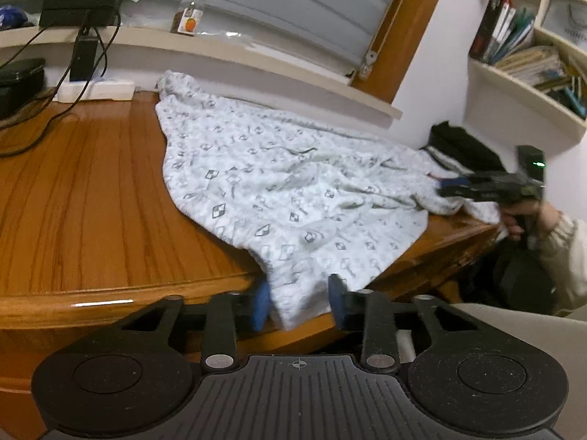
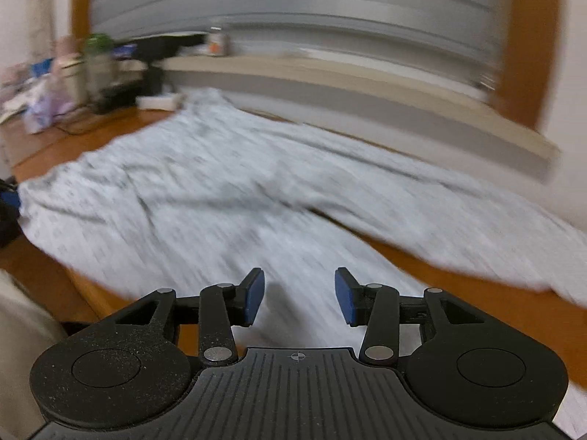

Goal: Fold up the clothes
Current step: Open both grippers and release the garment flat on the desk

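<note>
A white garment with a grey diamond print [image 1: 279,183] lies spread and wrinkled on the wooden table [image 1: 91,190]. One corner of it hangs over the front edge. My left gripper [image 1: 299,299] is at that edge with the hanging corner between its blue pads [image 1: 261,302]; the pads stand apart and do not pinch the cloth. A hand holds my right gripper [image 1: 453,185] over the garment's right end. In the blurred right wrist view, the right gripper [image 2: 300,297] is open just above the garment [image 2: 227,190], with nothing between its fingers.
A white power strip [image 1: 97,90], black boxes and cables [image 1: 47,117] sit at the table's back left. A jar [image 1: 190,16] stands on the windowsill. A dark bag [image 1: 462,146] lies at the far right under a bookshelf [image 1: 528,58]. Bare wood lies left of the garment.
</note>
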Available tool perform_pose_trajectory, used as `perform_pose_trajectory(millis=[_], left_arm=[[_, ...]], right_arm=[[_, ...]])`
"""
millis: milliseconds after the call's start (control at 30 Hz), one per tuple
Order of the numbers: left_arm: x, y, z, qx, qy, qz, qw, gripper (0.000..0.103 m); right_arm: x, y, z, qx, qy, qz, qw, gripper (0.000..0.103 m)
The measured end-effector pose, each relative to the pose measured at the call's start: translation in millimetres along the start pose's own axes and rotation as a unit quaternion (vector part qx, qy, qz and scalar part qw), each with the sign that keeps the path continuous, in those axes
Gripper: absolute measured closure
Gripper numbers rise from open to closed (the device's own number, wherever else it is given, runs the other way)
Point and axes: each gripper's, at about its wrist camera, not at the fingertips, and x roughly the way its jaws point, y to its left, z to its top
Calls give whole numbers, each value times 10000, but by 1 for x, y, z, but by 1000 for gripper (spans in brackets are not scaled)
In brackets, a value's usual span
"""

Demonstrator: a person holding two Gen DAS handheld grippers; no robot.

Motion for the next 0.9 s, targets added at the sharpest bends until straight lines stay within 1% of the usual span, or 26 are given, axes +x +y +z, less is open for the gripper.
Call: perform_pose_trajectory(millis=[33,67,100,167,267,333,367,433,500,633,700,767,833,900], left_arm=[[1,-1,1,9,39,72,10000,86],[0,-2,3,72,24,129,9999,91],[-2,-3,5,134,6,185,9997,93],[-17,-3,16,231,-145,303,9992,94],[-61,2,44,495,-574,772,9941,94],[-73,6,54,645,-482,751,9939,91],[-77,7,58,707,-400,732,9940,88],[-74,5,60,854,-245,967,9913,86],[-71,5,60,885,-163,1073,9901,76],[-67,9,60,761,-154,1083,9911,71],[-63,9,60,751,-156,1064,9914,65],[-56,9,63,748,-160,1019,9918,64],[-43,7,66,782,-136,884,9929,64],[-25,3,72,857,-92,716,9937,58]], right_arm=[[-9,-7,-9,111,37,-73,9999,59],[-17,-13,-18,182,68,-148,9997,58],[-23,-18,-27,215,93,-224,9995,58],[-33,-25,-41,264,156,-397,9987,57],[-40,-39,-53,397,173,-624,9971,57],[-42,-48,-59,493,168,-735,9959,57],[-42,-52,-61,538,157,-741,9957,57],[-42,-56,-64,550,171,-759,9955,57],[-43,-58,-65,563,154,-754,9954,56],[-49,-61,-67,565,130,-789,9952,54],[-51,-62,-68,562,118,-809,9951,52],[-54,-64,-68,582,94,-828,9948,50],[-58,-67,-68,588,67,-877,9944,50],[-61,-71,-69,604,44,-916,9940,49]])
